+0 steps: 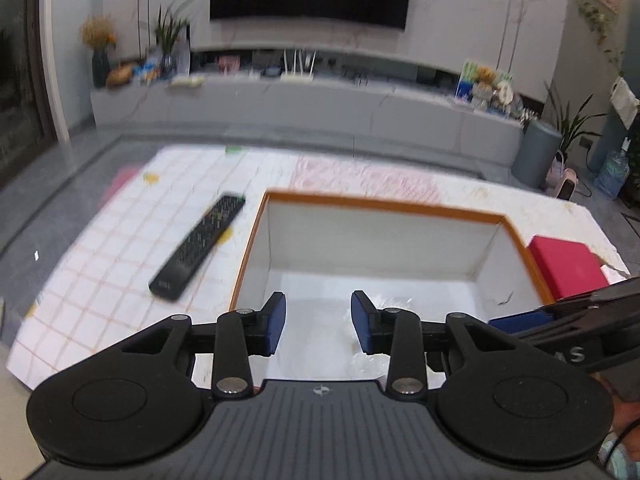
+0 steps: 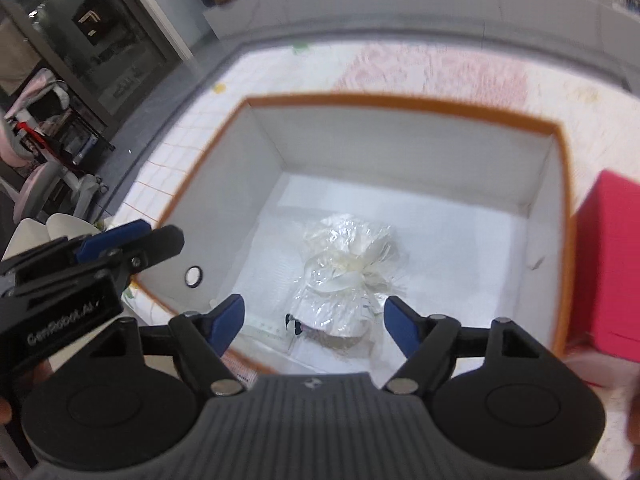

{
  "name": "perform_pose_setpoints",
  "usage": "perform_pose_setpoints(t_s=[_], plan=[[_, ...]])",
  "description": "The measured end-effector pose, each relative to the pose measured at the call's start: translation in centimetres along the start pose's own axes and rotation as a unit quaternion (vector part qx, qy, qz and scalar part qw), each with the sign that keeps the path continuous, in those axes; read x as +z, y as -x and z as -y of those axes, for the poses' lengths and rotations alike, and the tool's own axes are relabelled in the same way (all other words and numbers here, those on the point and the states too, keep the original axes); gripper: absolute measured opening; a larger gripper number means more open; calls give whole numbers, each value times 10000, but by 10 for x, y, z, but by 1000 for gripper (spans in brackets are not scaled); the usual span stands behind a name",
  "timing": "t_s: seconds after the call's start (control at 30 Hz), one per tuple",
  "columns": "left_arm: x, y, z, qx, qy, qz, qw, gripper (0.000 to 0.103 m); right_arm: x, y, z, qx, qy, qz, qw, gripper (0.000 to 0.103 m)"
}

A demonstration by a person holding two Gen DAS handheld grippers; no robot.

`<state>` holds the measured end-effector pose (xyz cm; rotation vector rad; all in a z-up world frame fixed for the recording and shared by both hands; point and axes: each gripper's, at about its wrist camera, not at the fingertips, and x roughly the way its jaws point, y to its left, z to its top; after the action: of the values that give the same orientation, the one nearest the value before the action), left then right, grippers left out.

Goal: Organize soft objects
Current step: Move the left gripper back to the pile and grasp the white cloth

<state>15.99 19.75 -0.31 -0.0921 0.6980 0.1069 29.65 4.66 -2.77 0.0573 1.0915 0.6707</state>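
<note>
Orange-rimmed box (image 2: 562,216) on tabletop (image 1: 120,240): holds clear-wrapped bundle (image 2: 348,264). Left tool (image 1: 318,322) partly spread, empty; right tool (image 2: 314,322) wide, empty. Remote (image 1: 198,246) beside box.

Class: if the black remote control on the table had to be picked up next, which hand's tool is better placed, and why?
Probably the left tool: in its view the remote lies just left of the orange-rimmed box, nearby. The right tool hangs open over the wrapped bundle inside the box.
</note>
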Motion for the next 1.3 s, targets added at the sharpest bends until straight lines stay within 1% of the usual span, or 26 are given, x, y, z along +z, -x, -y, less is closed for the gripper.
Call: perform_pose_setpoints(t_s=[0.03,0.13,0.17,0.27,0.33,0.4,0.47,0.53,0.67,0.77,0.83,0.93,1.07,1.17,1.2,1.3], plan=[[0,6,6,20,-35,98,9999,42,-4,9,-1,23,53,114,9999,76],[-3,21,25,-94,-160,294,9994,42,-22,43,4,-53,223,458,9987,76],[-5,24,31,-148,-179,343,9991,42,-29,54,4,-114,322,602,9976,77],[-14,38,55,-416,-223,609,9970,42,-55,88,11,-493,604,1044,9915,78],[-21,45,71,-561,-252,756,9952,42,-73,105,20,-630,702,1235,9879,78],[-28,50,87,-711,-279,836,9936,42,-91,120,31,-787,620,1382,9853,73],[-35,54,104,-885,-297,881,9917,42,-109,135,44,-896,620,1517,9824,70],[-41,57,122,-1001,-333,879,9905,42,-126,145,58,-1070,600,1599,9795,69],[-52,54,161,-1285,-538,821,9868,42,-156,162,98,-1440,411,1648,9749,69],[-57,47,191,-1492,-663,754,9837,42,-173,170,128,-1891,301,1670,9672,69],[-59,40,210,-1646,-805,593,9813,42,-183,175,148,-2247,282,1584,9611,69],[-62,27,240,-1838,-1027,356,9769,40,-192,181,173,-2564,173,1477,9551,69],[-67,10,273,-1931,-1177,102,9740,39,-199,187,208,-2759,-37,1249,9530,69],[-71,-2,292,-1939,-1240,-65,9731,32,-205,192,230,-2717,-250,1129,9554,69],[-73,-4,296,-1910,-1262,-93,9734,27,-206,193,236,-2708,-324,1105,9557,69],[-81,-8,311,-1865,-1301,-153,9737,26,-207,196,252,-2788,-489,1055,9533,70]])
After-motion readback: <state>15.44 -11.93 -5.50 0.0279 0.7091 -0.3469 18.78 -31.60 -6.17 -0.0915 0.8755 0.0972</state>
